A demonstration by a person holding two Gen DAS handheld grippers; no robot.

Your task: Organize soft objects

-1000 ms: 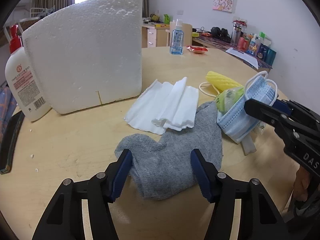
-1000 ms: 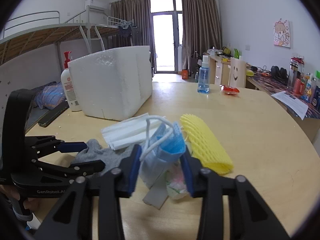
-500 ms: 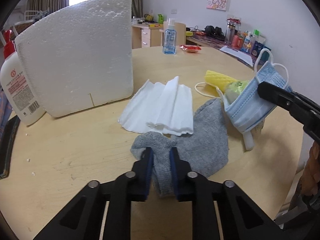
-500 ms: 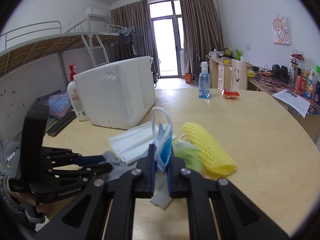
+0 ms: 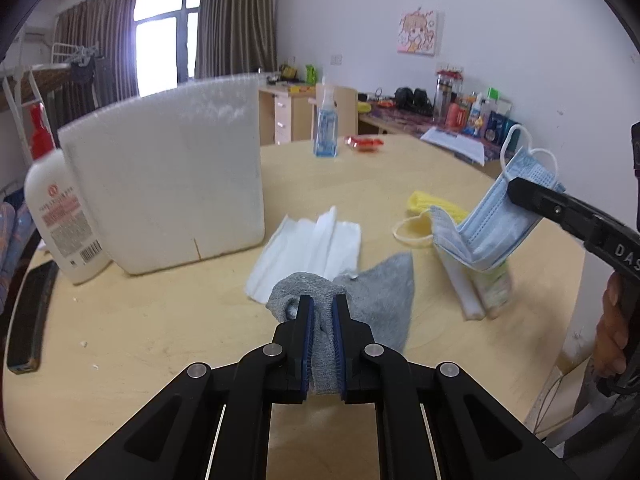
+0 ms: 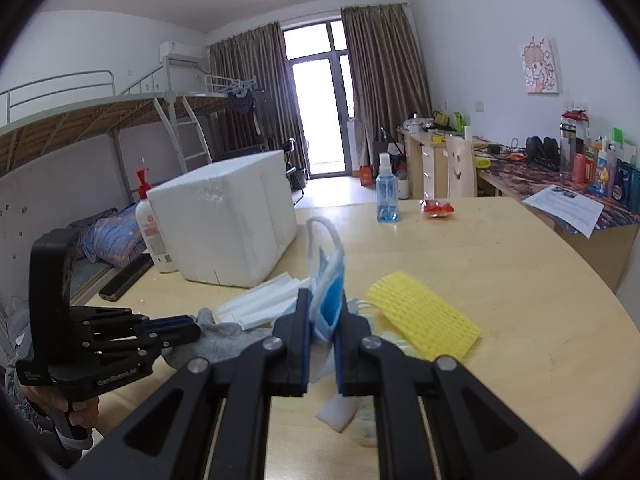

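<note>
A: What has the left gripper [image 5: 320, 312] got?
B: Its fingers are pinched tight on a grey sock [image 5: 376, 300], bunched up off the round wooden table [image 5: 160, 340] beside white folded tissues [image 5: 312, 248].
A: And the right gripper [image 6: 323, 312]?
B: Clamped on a blue face mask [image 6: 330, 300], hanging clear, near yellow foam netting [image 6: 424, 320].

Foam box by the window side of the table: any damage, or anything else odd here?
Yes. The foam box has a short crack running up from its bottom edge, near the corner facing the tissues. White crumbs lie on the table nearby. Nothing else looks spilled.
</note>
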